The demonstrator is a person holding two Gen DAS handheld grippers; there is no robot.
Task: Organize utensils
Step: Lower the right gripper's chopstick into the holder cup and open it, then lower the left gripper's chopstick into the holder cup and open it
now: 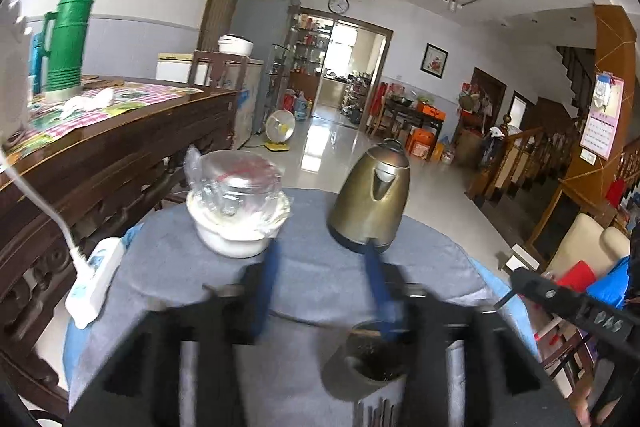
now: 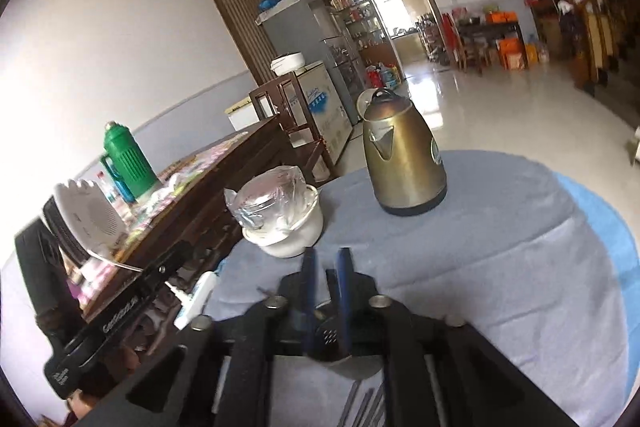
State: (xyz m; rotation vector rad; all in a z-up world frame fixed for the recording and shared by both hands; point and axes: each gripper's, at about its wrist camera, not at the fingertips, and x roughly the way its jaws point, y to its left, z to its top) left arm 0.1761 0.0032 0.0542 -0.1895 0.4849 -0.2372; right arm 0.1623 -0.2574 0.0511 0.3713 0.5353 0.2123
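On the far left of your tabletop (image 1: 168, 267), draped in grey cloth, a white power strip (image 1: 94, 281) hangs at the edge. Right of it sits the white bowl (image 1: 236, 223) holding a plastic-wrapped glass, then the brass-coloured kettle (image 1: 370, 195) further right. Nearest you is the dark utensil cup (image 1: 366, 359). Your left claw (image 1: 324, 287) is spread wide and empty, its right finger touching or just above the cup's rim. In the right wrist view your right claw (image 2: 326, 291) has its fingers drawn close together directly over the same cup (image 2: 346, 359); you cannot tell whether they pinch anything. Metal utensil handles (image 2: 362, 407) lie near the bottom edge, apparently outside the cup. Judging by that, sorting is barely begun and the loose pieces remain to be gathered.
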